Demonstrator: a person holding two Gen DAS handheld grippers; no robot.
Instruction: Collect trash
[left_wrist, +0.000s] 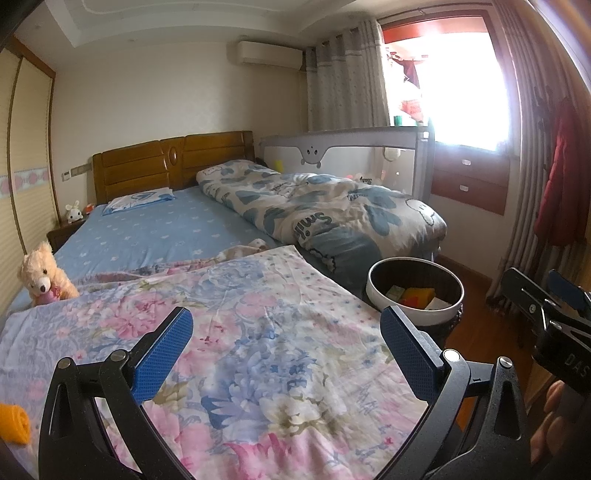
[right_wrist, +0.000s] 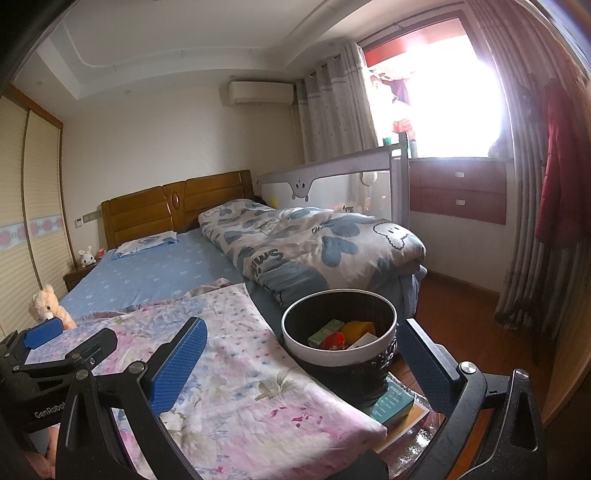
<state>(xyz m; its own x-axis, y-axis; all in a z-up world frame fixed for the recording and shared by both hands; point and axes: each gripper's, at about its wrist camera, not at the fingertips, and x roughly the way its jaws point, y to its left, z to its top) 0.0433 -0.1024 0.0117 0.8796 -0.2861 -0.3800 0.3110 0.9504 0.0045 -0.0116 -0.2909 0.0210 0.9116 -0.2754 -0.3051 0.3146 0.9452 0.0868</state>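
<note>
A round trash bin (left_wrist: 415, 291) with a white rim stands on the floor beside the bed; it also shows in the right wrist view (right_wrist: 338, 328). Inside lie a green carton (right_wrist: 325, 332), red and orange scraps (right_wrist: 356, 328) and white paper (right_wrist: 365, 339). My left gripper (left_wrist: 286, 350) is open and empty above the floral quilt (left_wrist: 258, 332). My right gripper (right_wrist: 299, 360) is open and empty, its jaws standing either side of the bin's near rim. An orange item (left_wrist: 14, 422) lies at the left edge of the quilt.
A teddy bear (left_wrist: 42, 275) sits at the bed's left side. A folded blue-and-white duvet (left_wrist: 321, 206) lies on the bed's right half. A book stack (right_wrist: 393, 404) lies under the bin. Curtains (right_wrist: 532, 221) and wooden floor (right_wrist: 458, 302) are to the right.
</note>
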